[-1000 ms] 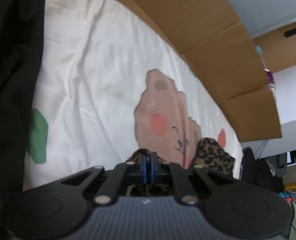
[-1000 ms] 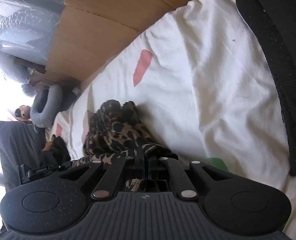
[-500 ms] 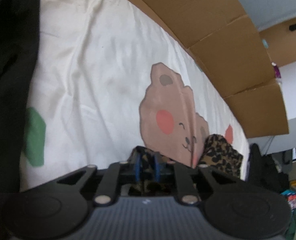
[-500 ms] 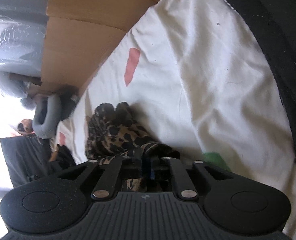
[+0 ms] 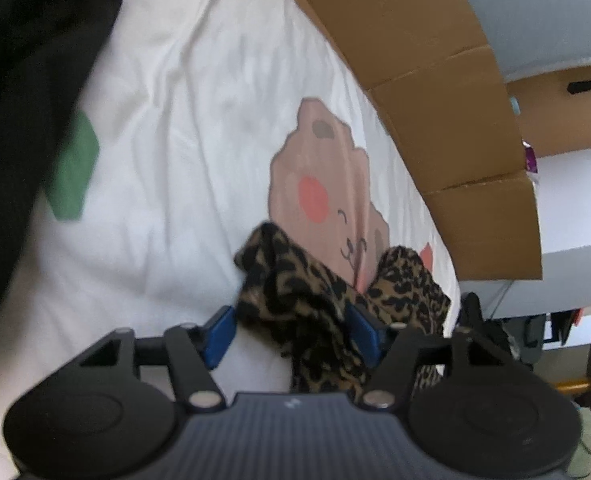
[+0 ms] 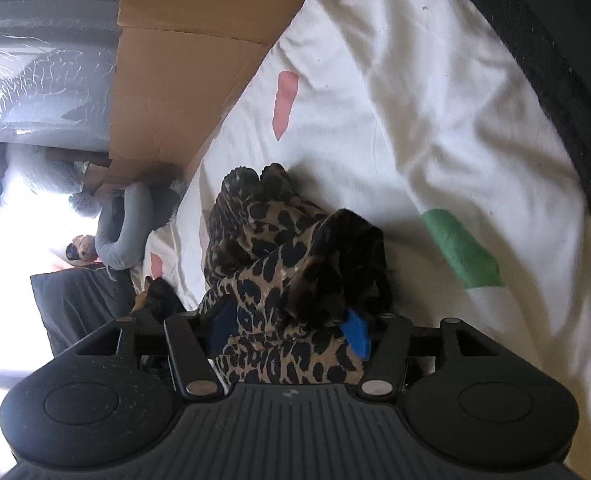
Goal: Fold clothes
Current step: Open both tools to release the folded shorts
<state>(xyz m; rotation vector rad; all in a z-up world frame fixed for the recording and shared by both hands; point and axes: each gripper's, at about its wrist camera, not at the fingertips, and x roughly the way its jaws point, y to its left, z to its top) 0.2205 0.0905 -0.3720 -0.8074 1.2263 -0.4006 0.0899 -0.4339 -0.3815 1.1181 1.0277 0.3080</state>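
Blurring softens the left view, and each gripper's body cuts off the near part of the leopard cloth [image 5: 295,304], so its full shape is unclear. It lies bunched on the sheet [image 5: 183,128], over the bear print [image 5: 323,184]. Both grippers tilt down toward it. The left gripper [image 5: 295,336] is opening, cloth loose between its blue pads [image 5: 219,334]. The right gripper [image 6: 289,330] is opening too, cloth heaped between its jaws. A black garment [image 6: 555,60] runs out of frame.
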